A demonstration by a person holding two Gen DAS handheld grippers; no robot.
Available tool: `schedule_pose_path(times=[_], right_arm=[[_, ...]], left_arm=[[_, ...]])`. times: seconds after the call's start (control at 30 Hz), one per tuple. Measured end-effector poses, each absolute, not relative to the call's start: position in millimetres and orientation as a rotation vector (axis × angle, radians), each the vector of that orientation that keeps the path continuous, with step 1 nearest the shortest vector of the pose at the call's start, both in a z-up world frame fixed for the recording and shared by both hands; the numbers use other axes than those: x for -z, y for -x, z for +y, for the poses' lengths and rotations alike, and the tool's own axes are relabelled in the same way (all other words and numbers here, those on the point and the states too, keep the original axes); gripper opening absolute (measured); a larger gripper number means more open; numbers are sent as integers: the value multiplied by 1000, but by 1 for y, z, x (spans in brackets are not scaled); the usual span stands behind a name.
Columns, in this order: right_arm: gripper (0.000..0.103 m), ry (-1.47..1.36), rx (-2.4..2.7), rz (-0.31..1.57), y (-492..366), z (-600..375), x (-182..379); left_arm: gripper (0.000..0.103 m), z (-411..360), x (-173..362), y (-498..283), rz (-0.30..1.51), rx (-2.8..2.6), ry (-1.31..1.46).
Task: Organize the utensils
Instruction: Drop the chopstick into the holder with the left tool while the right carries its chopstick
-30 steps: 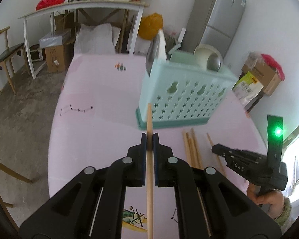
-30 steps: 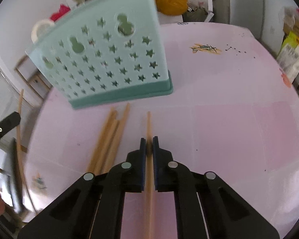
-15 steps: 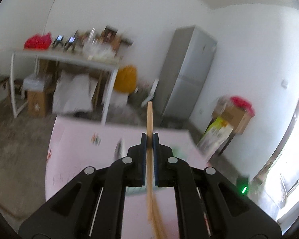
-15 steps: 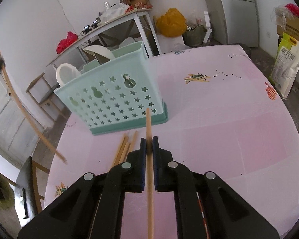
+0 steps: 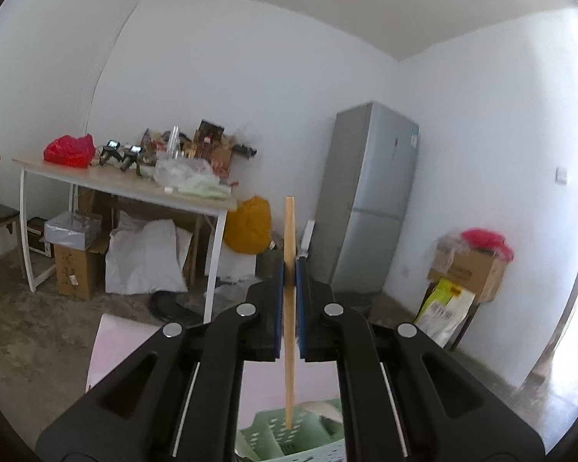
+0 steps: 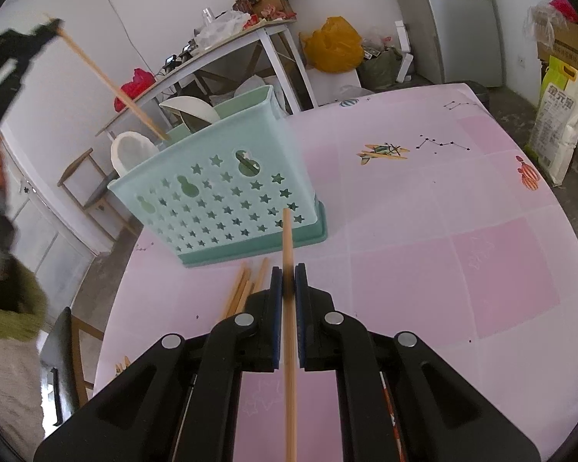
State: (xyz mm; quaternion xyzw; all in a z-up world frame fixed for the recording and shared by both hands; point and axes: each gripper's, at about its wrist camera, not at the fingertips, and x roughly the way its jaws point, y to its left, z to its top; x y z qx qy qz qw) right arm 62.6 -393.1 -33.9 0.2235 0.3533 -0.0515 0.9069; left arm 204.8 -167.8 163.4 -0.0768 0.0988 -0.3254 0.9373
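Note:
A mint green utensil basket [image 6: 227, 192] with star holes stands on the pink table [image 6: 443, 231]; its top also shows in the left wrist view [image 5: 289, 442]. My left gripper [image 5: 289, 269] is shut on a wooden chopstick [image 5: 289, 308], held upright with its lower tip at the basket's opening. In the right wrist view this left gripper [image 6: 38, 34] is at the upper left, its chopstick [image 6: 111, 84] slanting down into the basket. My right gripper [image 6: 288, 275] is shut on another chopstick [image 6: 289, 308], held above the table near the basket's front.
Several loose chopsticks [image 6: 246, 288] lie on the table in front of the basket. White spoons [image 6: 189, 111] stand in the basket. A cluttered side table [image 5: 135, 188], a fridge [image 5: 366, 200] and boxes [image 5: 466, 269] stand beyond.
My left gripper has risen and tilted up, bringing its chopstick over the basket with the tip lowered into it. My right gripper has lifted its chopstick off the table and pulled back a little.

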Motion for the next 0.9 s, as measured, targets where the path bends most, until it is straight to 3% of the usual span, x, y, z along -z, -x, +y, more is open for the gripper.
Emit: schedule_pose_path(times=[0.23, 0.37, 0.67, 0.9], right_arm=[[7, -467, 99, 708, -56, -395, 30], [7, -472, 88, 696, -53, -396, 26], [7, -470, 59, 596, -37, -394, -11], [7, -405, 13, 474, -39, -386, -65]], left_arm=[[5, -181, -97, -222, 371, 640, 109], [24, -162, -91, -209, 371, 634, 131], [31, -111, -97, -156, 336, 647, 172], [35, -89, -60, -121, 437, 652, 140]])
